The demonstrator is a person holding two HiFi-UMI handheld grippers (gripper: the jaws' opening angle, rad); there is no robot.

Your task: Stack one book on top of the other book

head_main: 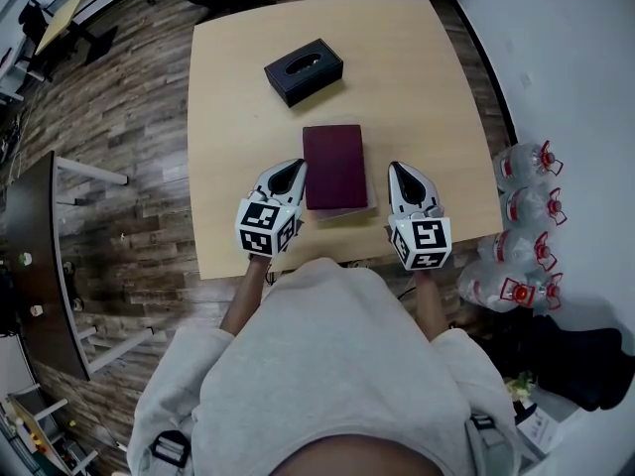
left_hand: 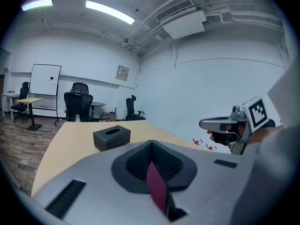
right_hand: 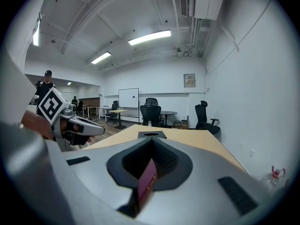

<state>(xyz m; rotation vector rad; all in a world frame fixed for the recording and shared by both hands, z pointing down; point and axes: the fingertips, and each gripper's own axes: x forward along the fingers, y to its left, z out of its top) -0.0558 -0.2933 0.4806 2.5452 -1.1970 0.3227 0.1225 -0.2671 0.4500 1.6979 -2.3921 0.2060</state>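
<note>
1. Step: I judge the stacking is done. The flat maroon hardcover book lies mid-worktop on a second, pale book. Only a thin strip of the pale book shows, at the near edge.
2. Both books sit on the light wooden worktop, nearer to me than the black tissue box and well apart from it.
3. The left tool has its jaws fully together and holds nothing. Its tip is just beside the maroon book's left edge; I can't tell if it touches.
4. The right tool also has its jaws fully together and holds nothing. It sits near the book's right edge with bare worktop between.
5. Each gripper view shows a thin maroon sliver in the slit between the closed jaws. I read it as the book seen through the gap, but I'm not sure.
6. Next, as I judge it: pull both tools back without brushing the top book. If the stack needs squaring, nudge the maroon book toward me with closed jaws until the pale strip is covered.
</note>
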